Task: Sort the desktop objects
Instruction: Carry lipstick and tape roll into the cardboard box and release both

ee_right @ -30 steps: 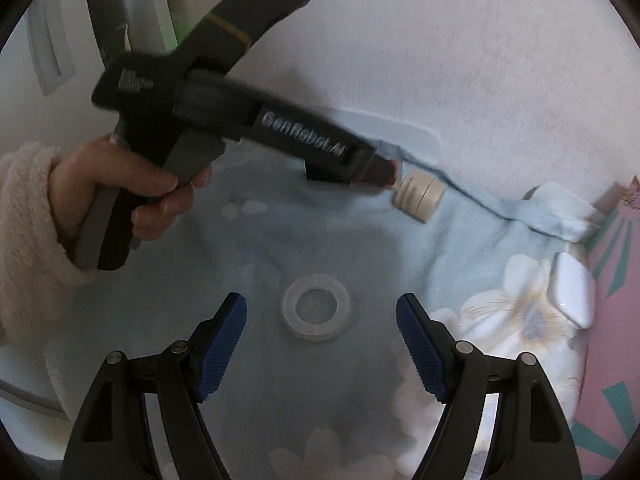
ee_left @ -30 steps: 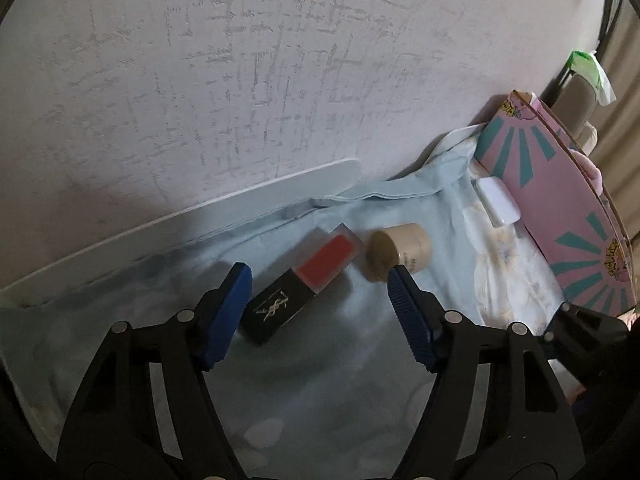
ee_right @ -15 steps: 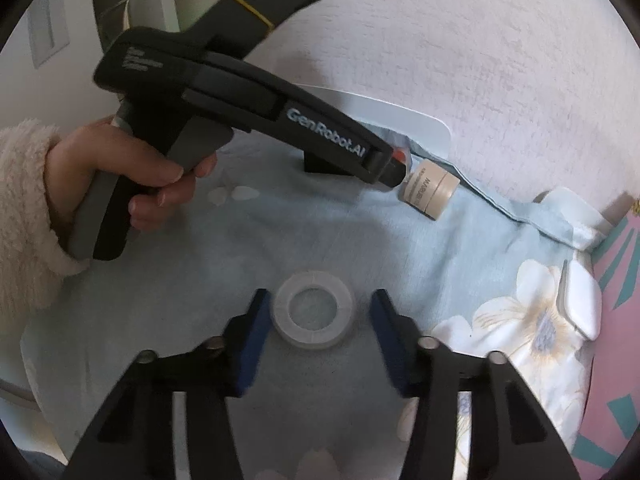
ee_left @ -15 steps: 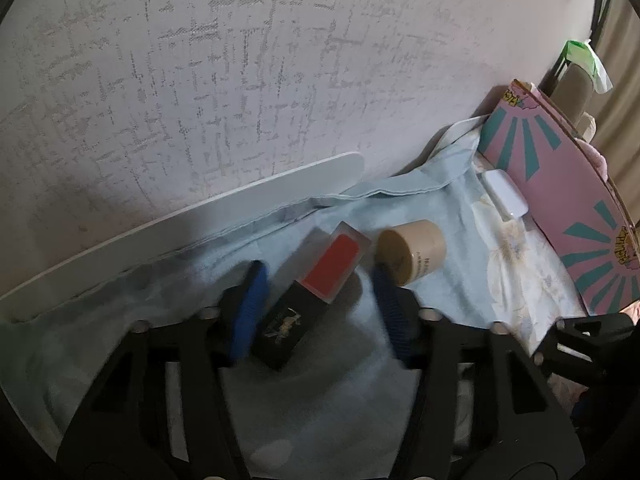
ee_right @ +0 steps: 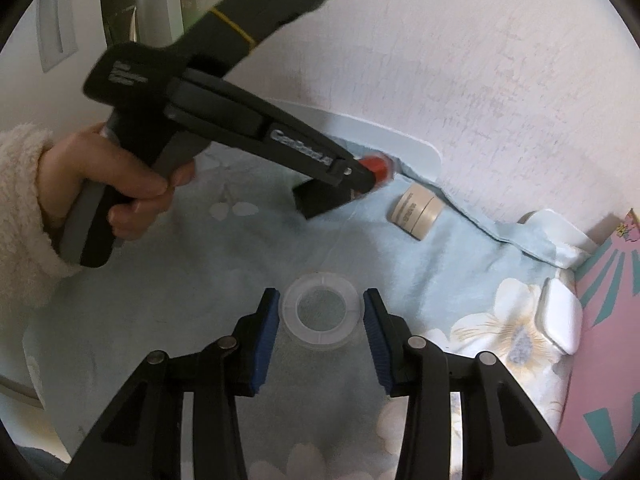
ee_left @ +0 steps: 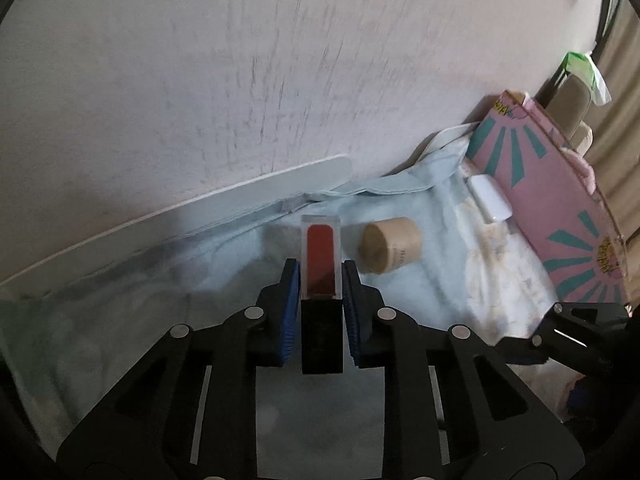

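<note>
My left gripper point(ee_left: 321, 276) is shut on a black and red lip gloss point(ee_left: 321, 280), its clear red end pointing toward the wall; it also shows in the right wrist view point(ee_right: 374, 166), lifted off the cloth. A beige jar point(ee_left: 391, 250) lies on its side just right of it. My right gripper point(ee_right: 319, 312) stands narrowed around a clear tape ring point(ee_right: 320, 310) on the blue cloth; its pads point(ee_right: 269, 320) sit close beside the ring, and I cannot tell if they touch it.
A pink and teal box point(ee_left: 560, 216) stands at the right, with a white case point(ee_left: 490, 198) lying beside it. A white board edge point(ee_left: 200, 208) runs along the textured wall. A hand in a fleecy sleeve point(ee_right: 24, 208) holds the left gripper.
My left gripper closed on the lip gloss and lifted it, turning it in line with the fingers. My right gripper moved down to the tape ring and its jaws narrowed around it.
</note>
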Available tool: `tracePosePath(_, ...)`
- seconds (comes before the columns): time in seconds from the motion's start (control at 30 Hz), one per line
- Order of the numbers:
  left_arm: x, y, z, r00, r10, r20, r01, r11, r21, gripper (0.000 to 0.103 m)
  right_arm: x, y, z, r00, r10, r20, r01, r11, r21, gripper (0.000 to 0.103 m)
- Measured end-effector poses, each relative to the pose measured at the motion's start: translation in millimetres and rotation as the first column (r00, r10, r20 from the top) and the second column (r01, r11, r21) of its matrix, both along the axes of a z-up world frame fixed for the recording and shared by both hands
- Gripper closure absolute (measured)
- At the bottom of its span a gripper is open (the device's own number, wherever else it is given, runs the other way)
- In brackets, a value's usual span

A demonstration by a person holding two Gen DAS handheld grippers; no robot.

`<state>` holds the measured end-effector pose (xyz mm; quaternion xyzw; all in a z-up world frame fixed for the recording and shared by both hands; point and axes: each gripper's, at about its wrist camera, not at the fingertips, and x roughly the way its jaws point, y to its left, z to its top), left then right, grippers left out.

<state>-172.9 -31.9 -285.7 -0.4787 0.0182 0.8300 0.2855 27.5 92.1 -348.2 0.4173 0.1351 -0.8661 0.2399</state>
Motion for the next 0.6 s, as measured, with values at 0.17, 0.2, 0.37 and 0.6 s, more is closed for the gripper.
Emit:
tracePosePath(0.17,20,0,45,1.0,0.016,-0.011,-0.016,1.0,-0.006,0.085,7,16,33,0.999,-0.044,-0.006,0.044,0.998,-0.044,0.064)
tracePosePath(0.2,22,1,51,1.0,0.017,-0.01,-0.017,1.0,-0.007,0.085,8,21,40,0.998,-0.055,-0.005,0.055,0.997,-0.054,0.064)
tracePosePath(0.37,33,13,86,1.0,0.016,-0.006,-0.016,0.999,0.04,0.085,16,45,73,0.994,-0.101,-0.034,0.099,0.993,-0.068,0.064)
tracePosePath(0.6,48,60,151,0.997,-0.064,-0.048,0.067,0.995,0.072,0.085,26,95,124,0.978,-0.194,-0.075,0.189,0.979,-0.073,0.064)
